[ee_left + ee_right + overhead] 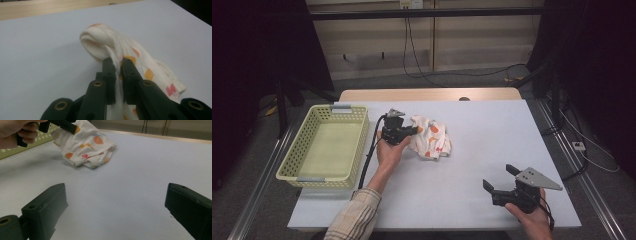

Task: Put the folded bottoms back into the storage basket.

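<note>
A: L gripper (412, 131) — what's it doing?

B: Fingers (109, 72) pressed nearly together, pinching a fold of the cloth (431, 141). In the left gripper view the fabric runs straight between the two black jaws and bunches into a rolled hump just beyond the tips.

A: Cloth — where exactly?

B: Mid surface (492, 130), a bit left of centre, just right of the yellow-green basket (328, 146) but not touching it. White w/ orange, yellow & pink prints; crumpled. Left edge is lifted where the gripper has it, rest sags down and lies on the surface. Right gripper view shows the pinched corner held up, w/ the lower hem resting flat.

A: Basket?

B: Left side of the surface, long side running front to back, nothing inside that I can see. Grey clips at near & far rims.

A: R gripper (500, 176)?

B: Near the front right corner of the surface, well apart from the cloth. Fingers (45, 212) spread wide, nothing between them — its own view shows bare surface in the gap. Grey three-cornered plate on top, the person's hand (532, 220) holding it from below.

A: L hand (391, 151)?

B: Wrapped round the L gripper body, plaid sleeve (354, 215) coming in from the bottom edge; cable trails back along the forearm.
</note>
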{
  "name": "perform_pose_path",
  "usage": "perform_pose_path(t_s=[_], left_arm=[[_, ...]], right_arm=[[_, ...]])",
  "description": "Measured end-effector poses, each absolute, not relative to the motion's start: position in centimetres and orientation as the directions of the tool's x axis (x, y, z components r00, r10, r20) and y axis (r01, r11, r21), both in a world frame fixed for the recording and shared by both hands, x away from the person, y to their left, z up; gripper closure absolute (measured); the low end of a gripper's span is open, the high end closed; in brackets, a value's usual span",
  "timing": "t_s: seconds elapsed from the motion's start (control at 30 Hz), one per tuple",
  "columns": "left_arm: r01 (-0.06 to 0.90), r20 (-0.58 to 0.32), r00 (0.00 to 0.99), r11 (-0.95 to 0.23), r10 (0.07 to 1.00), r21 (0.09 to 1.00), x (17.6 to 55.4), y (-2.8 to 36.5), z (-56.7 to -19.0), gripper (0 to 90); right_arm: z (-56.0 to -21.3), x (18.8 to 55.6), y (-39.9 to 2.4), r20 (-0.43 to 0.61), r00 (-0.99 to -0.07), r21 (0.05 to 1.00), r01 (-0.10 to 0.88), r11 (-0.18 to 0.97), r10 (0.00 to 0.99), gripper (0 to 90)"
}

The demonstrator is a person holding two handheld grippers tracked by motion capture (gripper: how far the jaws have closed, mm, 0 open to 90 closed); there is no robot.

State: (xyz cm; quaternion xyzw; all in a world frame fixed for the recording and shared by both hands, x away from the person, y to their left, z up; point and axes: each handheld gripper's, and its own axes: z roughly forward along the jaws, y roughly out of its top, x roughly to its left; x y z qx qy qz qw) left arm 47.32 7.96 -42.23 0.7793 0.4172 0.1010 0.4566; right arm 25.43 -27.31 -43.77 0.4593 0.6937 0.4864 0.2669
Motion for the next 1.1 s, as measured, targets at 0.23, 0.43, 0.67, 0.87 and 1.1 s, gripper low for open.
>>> perform_pose_path(t_s=[0.23, 0.43, 0.67, 0.87, 1.1], left_arm=[[0.531, -0.191, 0.65, -0.259, 0.736, 0.807, 47.0, 8.0, -41.5, 82.9], [0.512, -0.175, 0.66, -0.268, 0.73, 0.816, 46.6, 7.8, -41.0, 83.0], [0.484, -0.161, 0.674, -0.266, 0.721, 0.834, 46.1, 8.0, -40.0, 83.1], [0.456, -0.132, 0.689, -0.285, 0.712, 0.843, 45.4, 8.0, -39.6, 83.2], [0.432, -0.127, 0.699, -0.275, 0.704, 0.859, 44.9, 8.4, -38.7, 83.1]], right_arm=[[-43.8, 25.4, -27.3, 0.078, -0.435, 0.921, 0.377, 0.103, 0.897, 3.6], [-43.8, 25.4, -27.3, 0.077, -0.436, 0.921, 0.376, 0.104, 0.897, 3.6], [-43.8, 25.4, -27.3, 0.077, -0.434, 0.92, 0.377, 0.103, 0.897, 3.7], [-43.7, 25.4, -27.4, 0.079, -0.434, 0.921, 0.376, 0.101, 0.898, 3.5], [-43.7, 25.4, -27.4, 0.078, -0.434, 0.921, 0.376, 0.101, 0.898, 3.5]])
